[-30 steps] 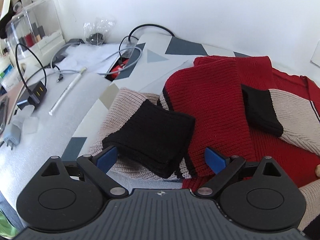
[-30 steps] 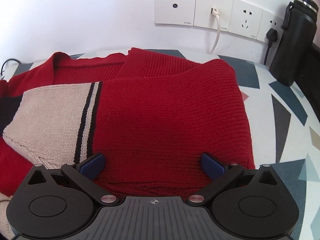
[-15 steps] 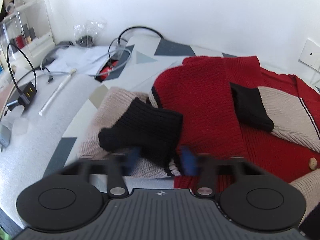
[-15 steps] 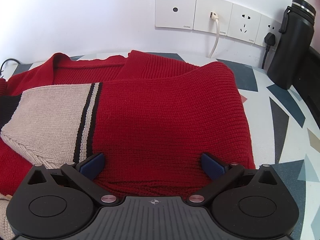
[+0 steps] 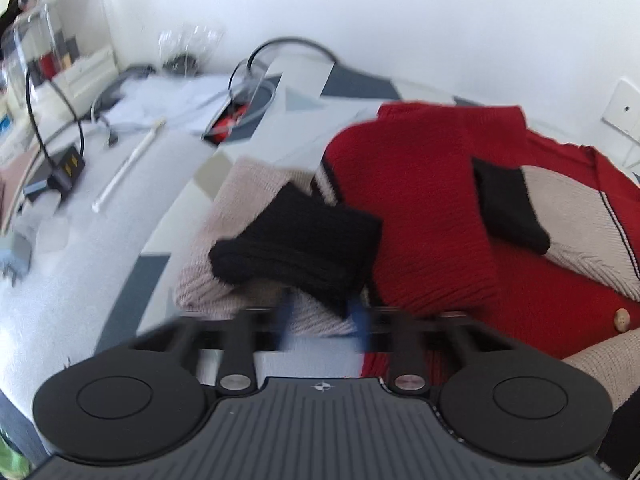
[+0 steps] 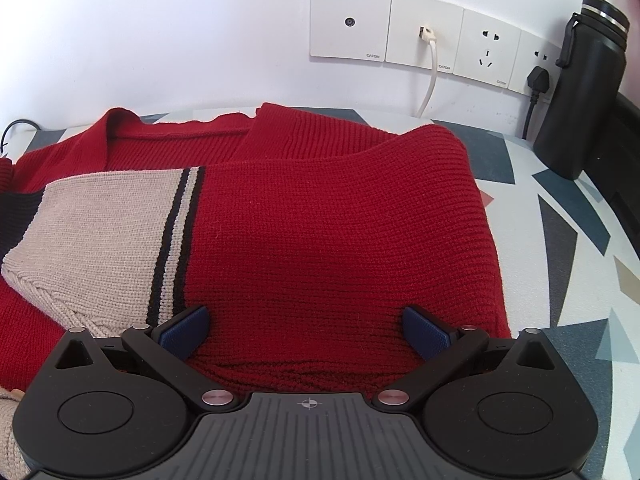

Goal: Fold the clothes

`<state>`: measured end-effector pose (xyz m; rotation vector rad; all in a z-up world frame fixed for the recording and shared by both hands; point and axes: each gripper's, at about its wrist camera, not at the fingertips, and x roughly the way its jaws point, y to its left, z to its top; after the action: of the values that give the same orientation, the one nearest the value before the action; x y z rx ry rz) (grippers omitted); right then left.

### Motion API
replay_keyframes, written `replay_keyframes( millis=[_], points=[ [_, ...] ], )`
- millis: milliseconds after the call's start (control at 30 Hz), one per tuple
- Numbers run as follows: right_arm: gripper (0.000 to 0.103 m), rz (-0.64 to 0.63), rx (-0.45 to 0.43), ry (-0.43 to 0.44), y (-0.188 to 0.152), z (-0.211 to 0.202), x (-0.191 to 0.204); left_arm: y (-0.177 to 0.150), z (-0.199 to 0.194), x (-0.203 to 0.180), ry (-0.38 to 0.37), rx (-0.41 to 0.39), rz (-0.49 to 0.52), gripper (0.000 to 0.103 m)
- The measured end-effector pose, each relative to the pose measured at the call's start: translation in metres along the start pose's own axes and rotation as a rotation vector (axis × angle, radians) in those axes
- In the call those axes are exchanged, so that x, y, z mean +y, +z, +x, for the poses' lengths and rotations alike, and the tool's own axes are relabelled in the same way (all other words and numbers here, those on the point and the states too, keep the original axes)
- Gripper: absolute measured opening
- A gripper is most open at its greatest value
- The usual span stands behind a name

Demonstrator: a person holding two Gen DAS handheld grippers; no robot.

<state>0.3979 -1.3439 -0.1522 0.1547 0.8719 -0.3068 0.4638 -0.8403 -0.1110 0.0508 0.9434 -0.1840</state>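
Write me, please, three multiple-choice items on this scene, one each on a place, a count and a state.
1. Where does the black bottle stand?
A. on the sweater
B. right of the wall sockets, by the wall
C. on the floor

2. How many black cuffs show in the left wrist view?
A. one
B. two
C. four

3. How does the right gripper stand?
A. open over the red sweater
B. shut on a cable
C. out of view

Answers:
B, it stands beside the sockets.
B, one near, one further right.
A, its blue pads sit wide apart.
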Motion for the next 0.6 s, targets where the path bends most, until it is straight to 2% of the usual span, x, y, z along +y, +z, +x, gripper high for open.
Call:
replay_keyframes(
  millis=[33,67,233,333,400,433,467,500,533,567,600],
  points=[
    [0.102,0.0,-0.001,0.0,0.0,0.0,0.0,-0.001,-0.001,0.003,0.005,-0.01,-0.028,0.059],
    [0.102,0.0,-0.002,0.0,0.0,0.0,0.0,-0.001,-0.002,0.01,-0.033,-0.011,-0.078,0.061],
    [0.102,0.001,-0.007,-0.001,-0.001,-0.001,0.0,0.002,-0.001,0.04,-0.218,-0.003,-0.347,0.061],
    [0.102,0.002,-0.009,-0.001,-0.001,-0.001,0.0,0.008,0.006,0.046,-0.245,0.009,-0.412,0.061],
    [0.102,0.002,-0.01,-0.002,-0.001,-0.001,0.0,0.01,0.015,0.049,-0.231,0.027,-0.448,0.061],
    [0.102,0.002,-0.01,-0.002,-0.001,-0.001,0.0,0.009,0.02,0.053,-0.217,0.031,-0.481,0.058],
    [0.102,0.003,-0.011,-0.002,-0.001,-0.001,0.0,0.008,0.025,0.056,-0.213,0.037,-0.519,0.034],
    [0.102,0.003,-0.011,-0.003,-0.001,-0.001,0.001,0.005,0.029,0.06,-0.222,0.047,-0.575,0.019],
    [0.102,0.003,-0.011,-0.003,-0.001,-0.001,0.001,0.002,0.029,0.062,-0.231,0.04,-0.613,0.012],
    [0.102,0.003,-0.012,-0.003,-0.001,-0.001,0.001,0.0,0.029,0.064,-0.24,0.032,-0.649,0.011],
    [0.102,0.003,-0.012,-0.003,-0.001,-0.001,0.0,0.0,0.027,0.062,-0.242,0.015,-0.641,0.011]
  ],
)
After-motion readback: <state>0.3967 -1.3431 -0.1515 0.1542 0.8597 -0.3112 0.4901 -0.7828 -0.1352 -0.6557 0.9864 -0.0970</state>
